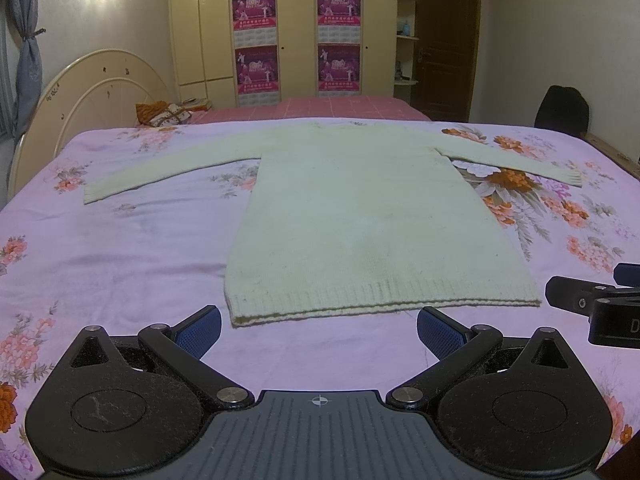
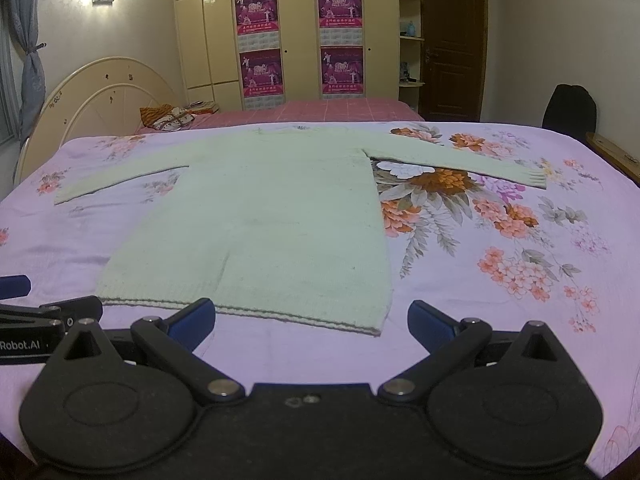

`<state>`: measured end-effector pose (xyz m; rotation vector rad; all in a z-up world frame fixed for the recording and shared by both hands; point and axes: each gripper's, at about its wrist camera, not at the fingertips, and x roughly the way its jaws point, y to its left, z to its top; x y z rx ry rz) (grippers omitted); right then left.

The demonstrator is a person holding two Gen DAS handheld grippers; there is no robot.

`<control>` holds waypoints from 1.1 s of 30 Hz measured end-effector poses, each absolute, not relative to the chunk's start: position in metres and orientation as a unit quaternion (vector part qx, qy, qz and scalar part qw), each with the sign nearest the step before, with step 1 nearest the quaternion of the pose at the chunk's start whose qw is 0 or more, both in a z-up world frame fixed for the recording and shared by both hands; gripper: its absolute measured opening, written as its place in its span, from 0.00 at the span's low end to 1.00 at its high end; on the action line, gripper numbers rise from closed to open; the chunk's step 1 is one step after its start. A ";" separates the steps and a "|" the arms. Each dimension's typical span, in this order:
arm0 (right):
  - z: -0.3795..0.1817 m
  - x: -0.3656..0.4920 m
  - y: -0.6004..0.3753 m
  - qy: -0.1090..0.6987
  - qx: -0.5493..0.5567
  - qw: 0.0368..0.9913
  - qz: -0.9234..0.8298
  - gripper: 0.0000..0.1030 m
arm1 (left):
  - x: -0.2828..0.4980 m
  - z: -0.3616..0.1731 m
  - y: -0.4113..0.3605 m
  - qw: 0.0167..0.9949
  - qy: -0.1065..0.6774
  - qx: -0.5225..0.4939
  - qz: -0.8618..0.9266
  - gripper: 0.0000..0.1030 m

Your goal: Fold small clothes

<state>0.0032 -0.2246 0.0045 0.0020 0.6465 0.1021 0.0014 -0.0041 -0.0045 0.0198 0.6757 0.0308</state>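
- Lying flat on the lilac floral bedsheet (image 1: 120, 240), the pale green knitted long-sleeved sweater (image 1: 360, 220) is spreading both sleeves sideways (ribbed hem nearest).
- Hovering just short of that hem, the left gripper (image 1: 319, 330) is holding its blue-padded fingers (image 1: 200, 330) wide apart, gripping nothing.
- Beside it, the right gripper (image 2: 311, 322) is likewise gaping over the hem's right corner.

The posters (image 1: 256, 38) on the far wardrobe carry print too small to read. The right gripper (image 1: 592, 304) is cut off by the right edge in the left wrist view; the left gripper (image 2: 44, 320) is cut by the left edge in the right wrist view. The sweater's (image 2: 260, 216) far neckline is too foreshortened to make out.
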 end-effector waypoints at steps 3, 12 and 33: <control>0.005 0.003 -0.224 0.317 0.001 0.947 0.049 0.99 | 0.001 -0.004 -0.004 0.943 0.331 0.010 0.016 1.00; 0.005 0.003 -0.224 0.317 0.001 0.947 0.049 0.99 | 0.001 -0.004 -0.006 0.944 0.331 0.010 0.015 1.00; 0.005 0.002 -0.224 0.321 0.000 0.946 0.050 0.99 | 0.001 -0.005 -0.006 0.943 0.332 0.011 0.014 1.00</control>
